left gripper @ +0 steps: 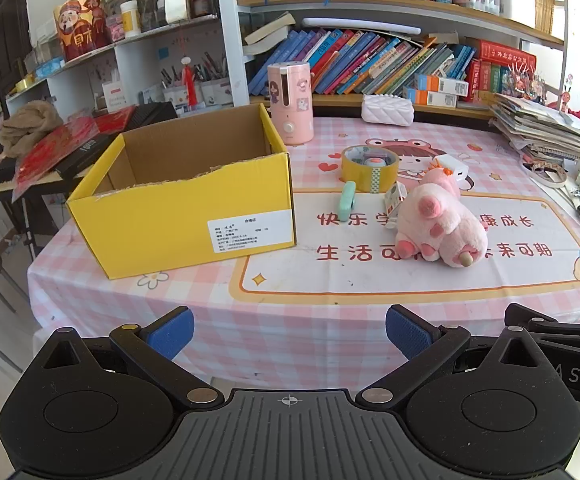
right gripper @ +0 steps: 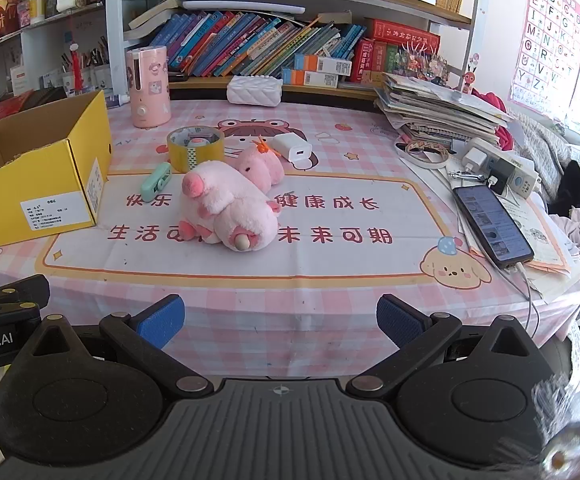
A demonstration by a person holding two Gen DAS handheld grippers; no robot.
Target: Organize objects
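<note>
An open yellow cardboard box [left gripper: 186,212] [right gripper: 38,184] stands on the left of the pink checked table. A pink plush pig [left gripper: 437,224] [right gripper: 226,208] lies on the white mat in the middle. Behind it lie a yellow tape roll [left gripper: 369,168] [right gripper: 196,148], a green eraser-like item [left gripper: 347,200] [right gripper: 156,186], a white charger [left gripper: 451,168] [right gripper: 291,150] and a small white carton [left gripper: 395,198]. My left gripper [left gripper: 290,330] and right gripper [right gripper: 280,320] are open and empty, both held at the table's near edge, apart from the objects.
A pink humidifier [left gripper: 291,102] [right gripper: 148,86] and a white quilted pouch [left gripper: 387,109] [right gripper: 254,90] stand at the back. A paper stack [right gripper: 441,112], power strip [right gripper: 501,168] and phone [right gripper: 491,224] crowd the right. Bookshelves [right gripper: 290,0] rise behind.
</note>
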